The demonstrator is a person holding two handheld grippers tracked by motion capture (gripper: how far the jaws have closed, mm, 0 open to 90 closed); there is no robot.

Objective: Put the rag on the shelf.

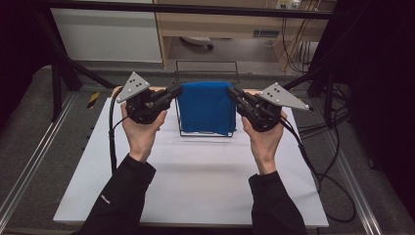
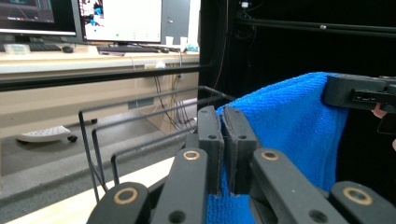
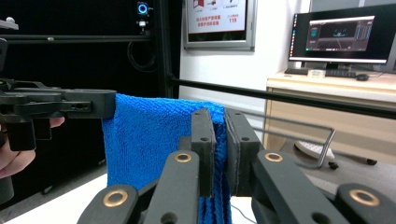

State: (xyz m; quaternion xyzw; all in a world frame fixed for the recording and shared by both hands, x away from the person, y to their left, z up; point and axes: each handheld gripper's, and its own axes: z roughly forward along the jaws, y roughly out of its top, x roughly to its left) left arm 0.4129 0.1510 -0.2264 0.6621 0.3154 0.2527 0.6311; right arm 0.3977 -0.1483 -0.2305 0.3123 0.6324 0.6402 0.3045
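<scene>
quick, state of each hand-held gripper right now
Left hand-held gripper: closed on one top corner of the blue towel.
Right hand-held gripper: closed on the towel's other top corner.

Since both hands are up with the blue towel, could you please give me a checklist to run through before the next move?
1. Left gripper shut on the blue towel: ok.
2. Right gripper shut on the towel's other top corner: ok.
3. Top edge level between the hands: ok.
4. Towel hanging flat, without twists: ok on the side seen.
5. Towel clear of the wire rack: cannot tell; its lower edge hangs at the rack's base.
6. Cables clear of the towel: ok.
</scene>
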